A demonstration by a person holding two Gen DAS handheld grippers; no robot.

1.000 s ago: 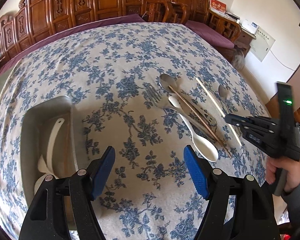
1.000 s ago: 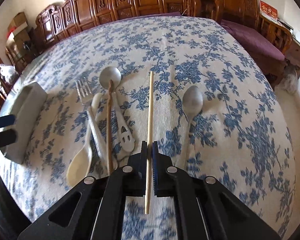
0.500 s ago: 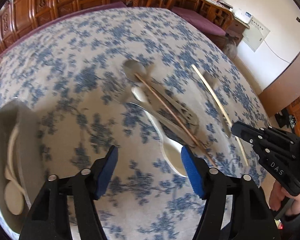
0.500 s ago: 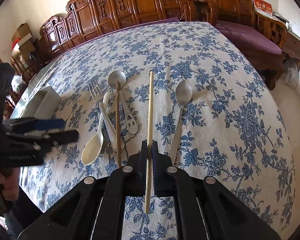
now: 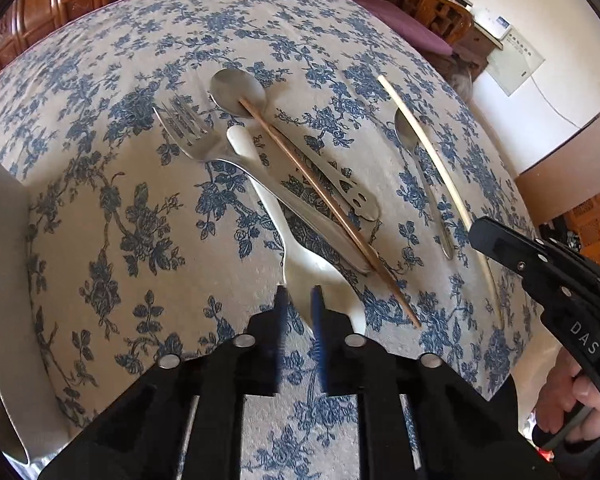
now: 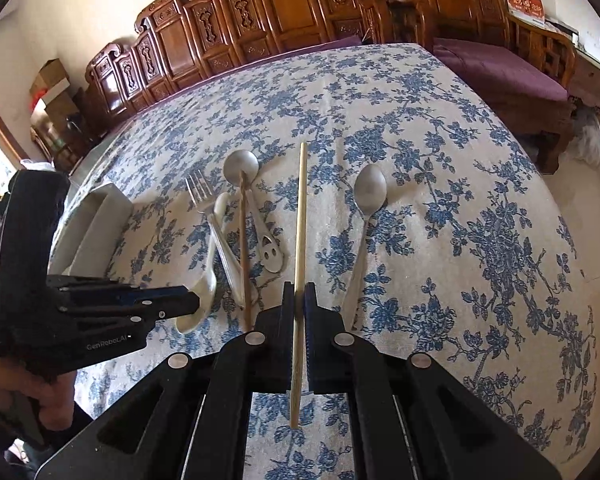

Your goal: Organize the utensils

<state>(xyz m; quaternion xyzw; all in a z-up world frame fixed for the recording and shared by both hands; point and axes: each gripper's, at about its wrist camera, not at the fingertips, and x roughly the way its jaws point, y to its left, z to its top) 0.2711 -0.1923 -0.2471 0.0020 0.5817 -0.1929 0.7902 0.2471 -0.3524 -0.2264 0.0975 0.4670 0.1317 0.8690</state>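
A: We get bright, even daylight in both views. In the right wrist view a blown-out white patch at the far left edge marks where it enters, and the metal spoon (image 6: 369,189) throws only a soft, short shadow on the tablecloth (image 6: 440,184).

B: We agree. We also see the fisheye bending the tablecloth into a dome, with black vignette in every corner. In the left wrist view the blue pads (image 5: 318,320) of the left gripper (image 5: 299,300) are smeared by motion blur, while the fork (image 5: 188,130) stays sharp and the white wall (image 5: 560,56) glares slightly
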